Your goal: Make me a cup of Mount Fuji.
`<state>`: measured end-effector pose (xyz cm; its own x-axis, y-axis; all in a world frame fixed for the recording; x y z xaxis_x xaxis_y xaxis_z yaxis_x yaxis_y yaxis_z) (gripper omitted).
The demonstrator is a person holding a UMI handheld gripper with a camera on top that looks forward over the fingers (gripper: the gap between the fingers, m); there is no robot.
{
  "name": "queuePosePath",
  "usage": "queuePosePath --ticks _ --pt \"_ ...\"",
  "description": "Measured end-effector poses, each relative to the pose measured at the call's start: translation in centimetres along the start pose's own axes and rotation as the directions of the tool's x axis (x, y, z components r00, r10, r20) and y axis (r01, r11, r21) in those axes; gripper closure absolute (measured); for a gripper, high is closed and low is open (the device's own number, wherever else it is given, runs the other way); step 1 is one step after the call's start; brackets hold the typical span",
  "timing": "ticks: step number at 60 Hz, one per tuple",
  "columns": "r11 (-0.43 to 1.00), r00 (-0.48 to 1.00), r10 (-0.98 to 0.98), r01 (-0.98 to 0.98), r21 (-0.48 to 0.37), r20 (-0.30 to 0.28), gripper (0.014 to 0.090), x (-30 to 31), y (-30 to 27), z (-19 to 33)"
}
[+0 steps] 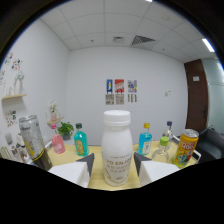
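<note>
Fingers of the gripper (pixel 113 161) pinch the white plastic bottle with a white screw cap (pixel 117 146) at its lower body, the bottle upright between them at twelve o'clock. Smooth and likely slippery (how full, I cannot tell), it suits this low grip. Beyond stand two teal bottles (pixel 80 140), an orange can (pixel 185 147) at two o'clock and a tall grey can (pixel 32 136) at ten.

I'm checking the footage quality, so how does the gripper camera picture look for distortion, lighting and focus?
Gripper view: strong fisheye, walls and ceiling curve inside a black circular border; even ceiling lighting, no harsh glare; the white bottle between the hand-held gripper fingers is fairly legible, its label soft; the orange can and grey can lean outward, distorted.
</note>
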<state>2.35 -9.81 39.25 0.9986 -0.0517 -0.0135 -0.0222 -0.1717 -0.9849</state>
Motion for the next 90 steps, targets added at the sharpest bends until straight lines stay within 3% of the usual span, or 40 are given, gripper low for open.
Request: queuePosePath --ticks 8,21,29,37,50,63,71,76,90 --pt "1.000 1.000 0.003 -0.003 -0.002 -0.026 0.0537 0.6 -0.1 1.1" --pt "1.000 1.000 0.009 -0.009 -0.012 0.005 0.0558 0.4 -0.2 0.0" --pt "0.999 0.999 0.013 -0.014 0.037 0.029 0.0569 0.8 -1.4 -2.9" --pt "0.999 0.998 0.041 -0.042 0.026 0.046 0.0569 2.6 0.3 -6.2" --pt "0.998 0.999 0.038 -0.038 -0.058 -0.006 0.0572 8.2 9.8 -9.9" --pt "0.985 0.999 0.030 -0.035 -0.168 -0.034 0.0571 11.2 22.4 -8.5" --pt "0.972 0.997 -0.059 0.044 -0.231 -0.056 0.0572 12.5 27.3 -7.5" --pt "0.953 0.979 -0.200 0.185 -0.240 -0.042 0.0571 12.9 28.5 -7.1" --pt "0.726 0.745 -0.664 0.662 -0.184 0.061 0.0568 12.6 28.6 -6.3"
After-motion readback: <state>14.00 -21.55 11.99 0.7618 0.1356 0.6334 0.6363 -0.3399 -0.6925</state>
